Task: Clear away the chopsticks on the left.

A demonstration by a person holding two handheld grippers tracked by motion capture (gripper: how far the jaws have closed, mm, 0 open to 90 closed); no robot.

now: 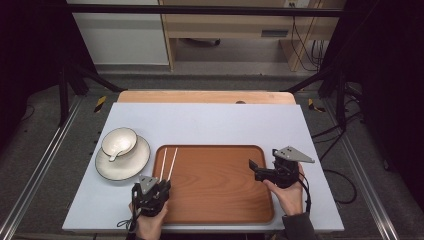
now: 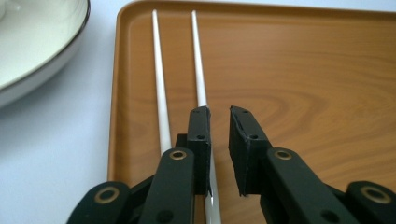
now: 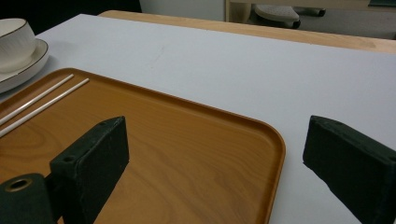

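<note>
Two white chopsticks (image 1: 168,164) lie side by side along the left end of a wooden tray (image 1: 215,185). My left gripper (image 1: 162,184) hovers at their near ends. In the left gripper view its jaws (image 2: 219,114) stand a narrow gap apart, and the right chopstick (image 2: 200,70) runs under the left jaw, not clamped. My right gripper (image 1: 263,159) is at the tray's right end. In the right gripper view it (image 3: 217,140) is wide open across the tray's rim (image 3: 275,154) with nothing between the jaws; the chopsticks (image 3: 44,100) lie far off.
Left of the tray stands a cream plate (image 1: 135,162) with a bowl (image 1: 120,141) on it and a spoon (image 1: 117,152) in the bowl. White table surface (image 1: 210,122) stretches beyond the tray; a wooden edge runs along the back.
</note>
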